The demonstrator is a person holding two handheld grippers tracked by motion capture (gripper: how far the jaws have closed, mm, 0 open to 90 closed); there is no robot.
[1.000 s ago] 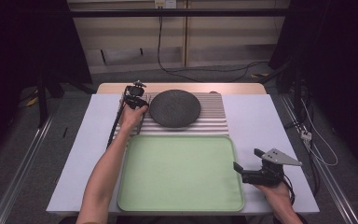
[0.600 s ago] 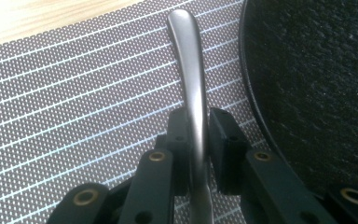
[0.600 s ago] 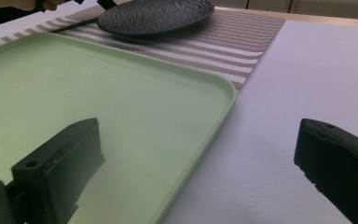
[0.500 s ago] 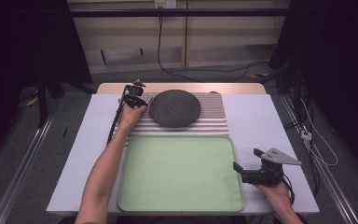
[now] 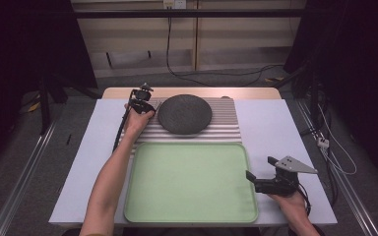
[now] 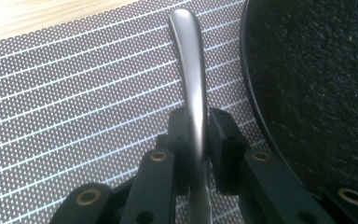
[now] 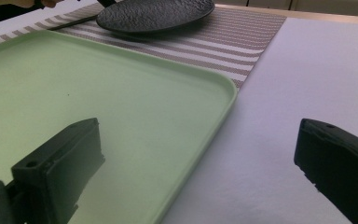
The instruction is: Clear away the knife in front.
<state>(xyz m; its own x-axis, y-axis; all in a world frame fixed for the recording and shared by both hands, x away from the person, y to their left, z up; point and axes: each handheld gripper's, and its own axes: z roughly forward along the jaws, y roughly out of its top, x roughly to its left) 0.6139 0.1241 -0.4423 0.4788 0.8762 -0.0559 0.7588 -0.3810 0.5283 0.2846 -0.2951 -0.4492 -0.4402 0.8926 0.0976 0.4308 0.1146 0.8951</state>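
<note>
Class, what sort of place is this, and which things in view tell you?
Probably a recording lab mocked up as a dining table: a striped placemat with a round black plate, a pale green plastic tray, cables on the floor behind.

This looks like a lab or recording studio set up as a mock dining spot. Black curtains (image 5: 24, 59) hang well off to both sides of the tongs. Loose cables (image 5: 211, 73) trail over grey carpet beyond the counter (image 5: 285, 128), metal floor rails (image 5: 19, 196) flank it, and plain wooden panels (image 5: 138, 34) back the space.
</note>
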